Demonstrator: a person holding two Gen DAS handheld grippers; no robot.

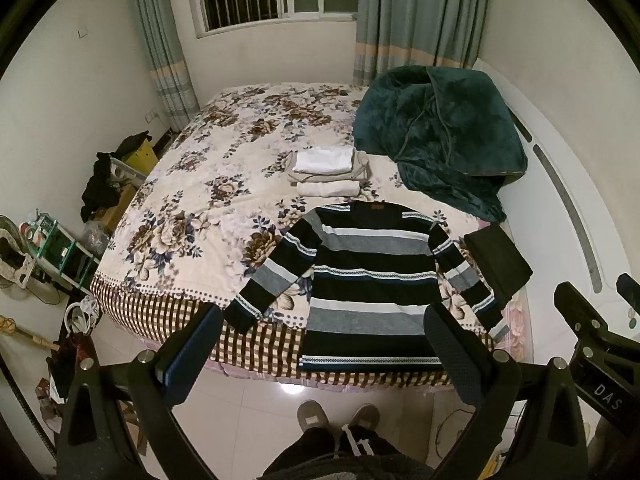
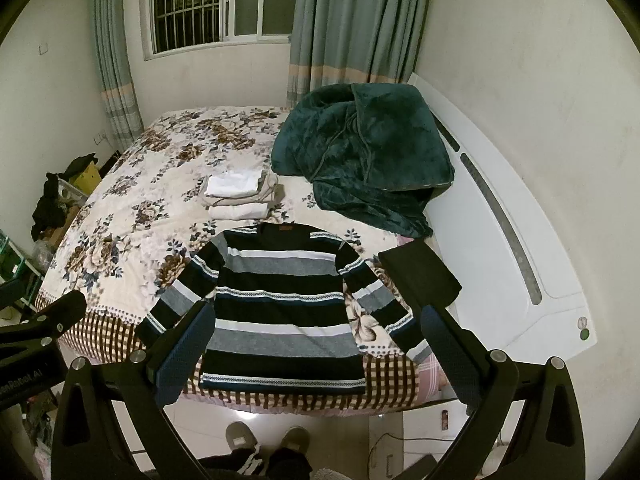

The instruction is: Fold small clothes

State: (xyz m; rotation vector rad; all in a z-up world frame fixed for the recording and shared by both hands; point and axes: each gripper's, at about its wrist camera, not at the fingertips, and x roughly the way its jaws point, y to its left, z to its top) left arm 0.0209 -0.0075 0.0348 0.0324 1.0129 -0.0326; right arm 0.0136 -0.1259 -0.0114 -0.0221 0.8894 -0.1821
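Bedroom w/ barred window and curtains; bed (image 1: 180, 184) covered by a floral sheet. Striped sweater (image 1: 368, 284) is laid flat, face-up, near the bed's front edge, sleeves angled out, hem hanging slightly over the checked border. Folded stack (image 1: 326, 172) of pale clothes is seen just beyond the collar, teal blanket (image 1: 440, 136) heaped at the far right, a dark folded item (image 1: 500, 260) beside the sweater's right sleeve. Left tool (image 1: 324, 344) and right tool (image 2: 312, 344) are both held above the floor in front of the bed, jaws spread wide, nothing gripped. Fold judged not yet started. Suggested approach: each sleeve cuff to be pinched w/ one tool, carried across the chest, laid flat; hem then lifted at both corners and brought to the shoulders evenly. Knit should be gripped in single layer only, sheet not to be caught.
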